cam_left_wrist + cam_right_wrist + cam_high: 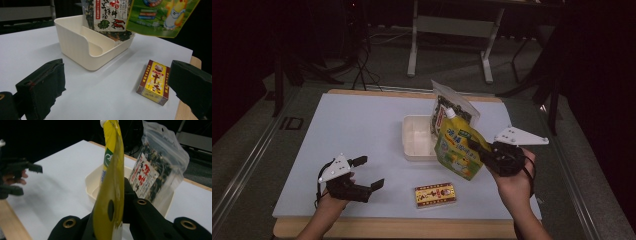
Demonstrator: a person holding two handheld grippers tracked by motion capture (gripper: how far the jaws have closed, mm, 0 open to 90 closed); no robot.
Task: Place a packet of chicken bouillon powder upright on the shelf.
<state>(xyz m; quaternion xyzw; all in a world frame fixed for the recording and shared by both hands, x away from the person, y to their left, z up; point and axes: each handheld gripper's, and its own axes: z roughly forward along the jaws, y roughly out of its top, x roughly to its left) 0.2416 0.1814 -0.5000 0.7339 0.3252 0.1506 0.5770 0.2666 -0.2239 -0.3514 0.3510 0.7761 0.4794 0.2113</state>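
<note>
Dim room, pale blue table top (pixel 362 130): the left gripper (pixel 368 172) is resting near its front edge, jaws standing wide and empty. Rightward, the right gripper (pixel 478 149) is pinching the yellow spouted pouch (pixel 458 147) upright, spout up, hanging just beside the cream divided box (pixel 417 137).

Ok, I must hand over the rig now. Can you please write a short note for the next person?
Right gripper: shut on the yellow spout pouch, held in the air beside the cream divided box.
Left gripper: open, empty, low over the table near its front edge.
Done: the clear seasoning bag stands in the box's far compartment.
Left, probably: set the pouch into the box, then the small yellow and red carton, which lies flat on the table in front of the box.
</note>
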